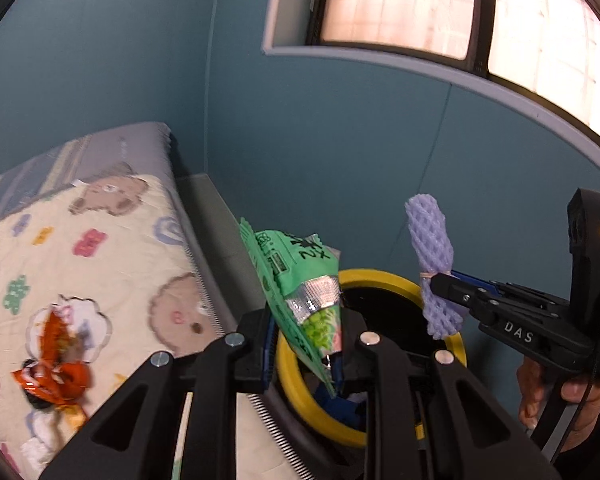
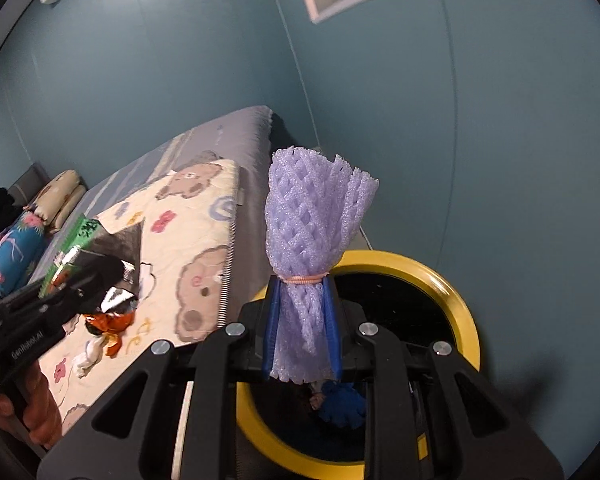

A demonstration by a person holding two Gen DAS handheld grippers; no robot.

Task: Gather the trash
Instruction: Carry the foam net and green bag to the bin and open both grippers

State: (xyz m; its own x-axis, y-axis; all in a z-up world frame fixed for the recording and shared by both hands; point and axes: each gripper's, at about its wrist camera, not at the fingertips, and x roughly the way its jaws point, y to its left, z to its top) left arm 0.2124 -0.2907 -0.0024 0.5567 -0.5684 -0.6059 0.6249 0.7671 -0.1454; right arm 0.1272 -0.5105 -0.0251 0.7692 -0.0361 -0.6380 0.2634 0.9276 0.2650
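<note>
My left gripper [image 1: 306, 354] is shut on a green snack wrapper [image 1: 300, 276] and holds it above the yellow-rimmed black bin [image 1: 300, 388]. My right gripper [image 2: 302, 320] is shut on a purple foam fruit net [image 2: 312, 216] tied with a rubber band, over the same bin [image 2: 456, 292]. The right gripper also shows in the left wrist view [image 1: 440, 284], with the net [image 1: 430, 236] above the bin's far rim. An orange crumpled wrapper [image 1: 56, 368] lies on the bed; it also shows in the right wrist view [image 2: 110, 322].
The bed with a cartoon bear blanket [image 1: 112, 264] lies left of the bin. Pillows [image 2: 56, 196] lie at its far end. White scraps [image 2: 90, 356] lie on the blanket. Blue trash [image 2: 340, 400] sits inside the bin. Teal walls and a window [image 1: 460, 12] stand behind.
</note>
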